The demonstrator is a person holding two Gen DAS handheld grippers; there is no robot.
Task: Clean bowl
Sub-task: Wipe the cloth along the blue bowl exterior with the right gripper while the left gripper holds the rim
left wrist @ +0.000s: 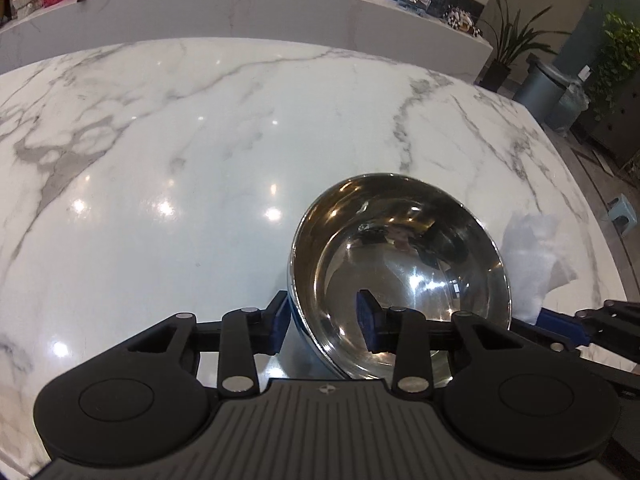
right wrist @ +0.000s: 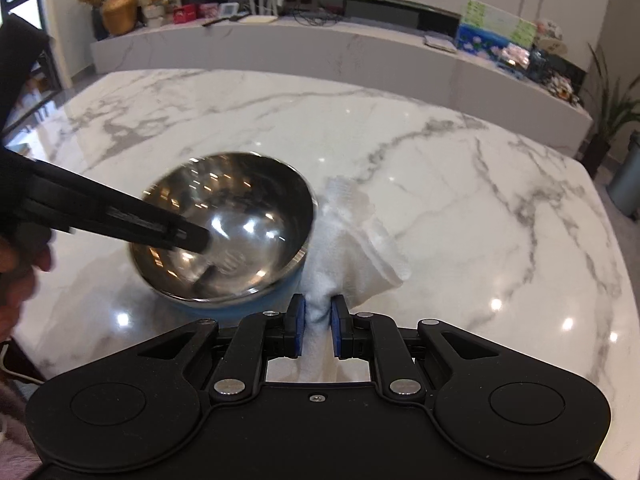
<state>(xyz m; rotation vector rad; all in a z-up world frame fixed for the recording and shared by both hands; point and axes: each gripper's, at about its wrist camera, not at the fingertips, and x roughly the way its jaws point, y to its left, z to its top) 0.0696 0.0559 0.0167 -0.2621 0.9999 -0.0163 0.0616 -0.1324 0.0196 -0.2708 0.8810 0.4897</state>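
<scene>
1. While the steel bowl (left wrist: 400, 264) stands on the white marble tabletop (left wrist: 160, 140), the left gripper (left wrist: 325, 326) straddles its near-left wall: one blue-padded finger sits outside the rim, the other inside.
2. Its fingers (left wrist: 368, 326) stand apart around the wall; whether the pads actually press on the metal cannot be told from the left wrist view.
3. From the right wrist view, the bowl (right wrist: 228, 232) shows a blue outer shell below its shiny rim and looks blurred; the left gripper's black arm (right wrist: 120, 216) reaches in from the left, with part of a hand (right wrist: 24, 268) behind it.
4. Just right of the bowl, touching its side, a white cloth (right wrist: 352, 252) lies bunched on the tabletop (right wrist: 480, 200).
5. Clamped together on the cloth's near end, the right gripper (right wrist: 318, 320) has its fingers (right wrist: 298, 324) pinching the fabric between the blue pads.
6. Beyond the tabletop's far edge runs a long marble ledge (right wrist: 320, 52) crowded with small items.
</scene>
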